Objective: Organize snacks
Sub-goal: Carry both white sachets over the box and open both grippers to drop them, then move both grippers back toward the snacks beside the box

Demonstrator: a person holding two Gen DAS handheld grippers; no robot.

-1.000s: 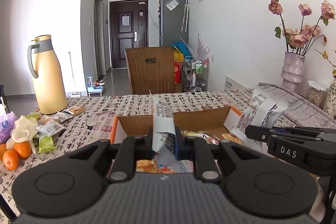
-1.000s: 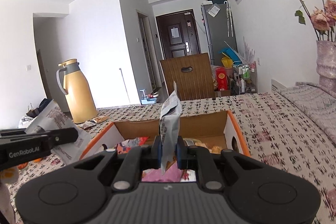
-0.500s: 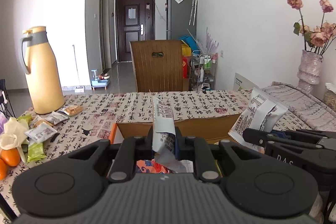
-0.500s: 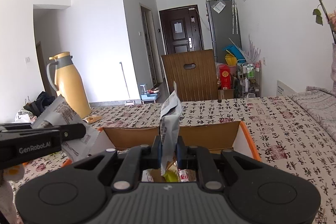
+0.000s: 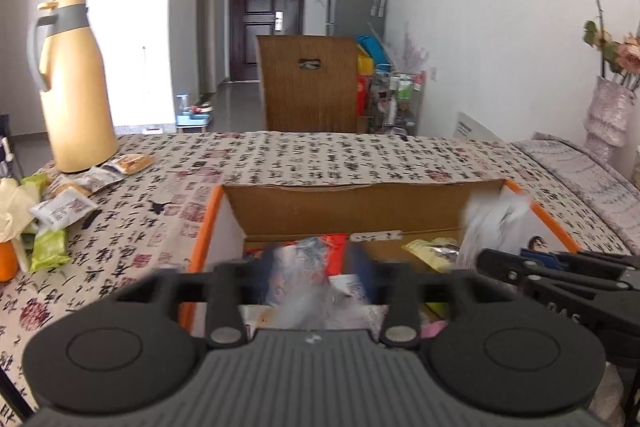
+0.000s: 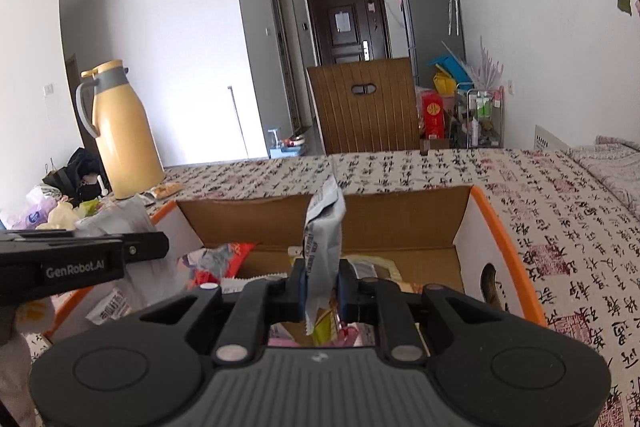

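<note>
Orange-edged cardboard box (image 5: 360,203), frame centre: several packets inside; left claw (image 5: 316,267) just opened, blurred grey-white packet (image 5: 308,291) dropping in; right claw (image 6: 320,287) clenched on grey foil packet (image 6: 324,231); loose snack packets (image 5: 60,207) remain on patterned surface (image 5: 320,155), left.

open-topped box (image 6: 496,227) crowded with packets (image 6: 224,259); cloth right of it bare

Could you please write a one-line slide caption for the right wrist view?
Right gripper holds a grey-white foil snack packet above the orange-rimmed cardboard box.
</note>
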